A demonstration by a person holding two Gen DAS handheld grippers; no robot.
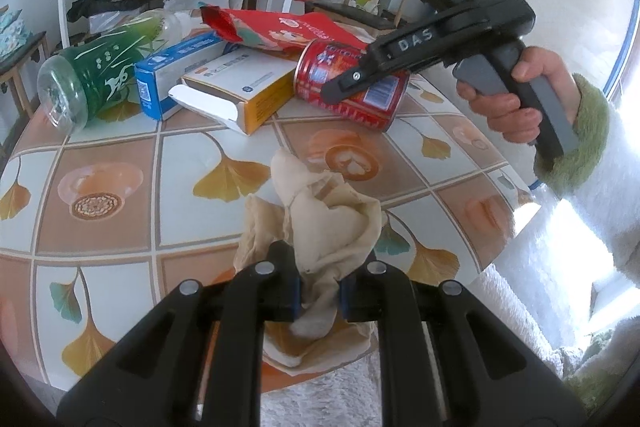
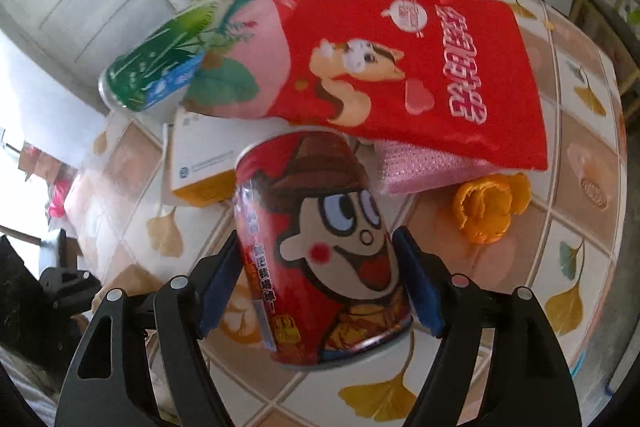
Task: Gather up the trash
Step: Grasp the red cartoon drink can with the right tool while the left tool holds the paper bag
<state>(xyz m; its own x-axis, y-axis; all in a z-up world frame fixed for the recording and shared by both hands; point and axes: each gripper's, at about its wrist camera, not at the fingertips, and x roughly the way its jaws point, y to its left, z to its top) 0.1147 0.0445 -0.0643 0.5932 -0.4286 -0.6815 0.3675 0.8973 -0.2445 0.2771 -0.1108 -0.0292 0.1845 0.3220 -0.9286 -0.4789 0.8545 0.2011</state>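
I count one red can (image 2: 324,259), one red snack bag (image 2: 400,67), one green bottle (image 1: 96,75), two cartons (image 1: 240,87), one orange peel (image 2: 490,207), one crumpled tissue (image 1: 320,219).

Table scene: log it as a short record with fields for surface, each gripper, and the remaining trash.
surface: round table with ginkgo-leaf tablecloth
left gripper: shut on crumpled beige tissue
right gripper: open, pads either side of the red can, not pressing it
can: lying on its side
other trash: green plastic bottle, blue box, open orange-white carton, red snack bag, orange peel
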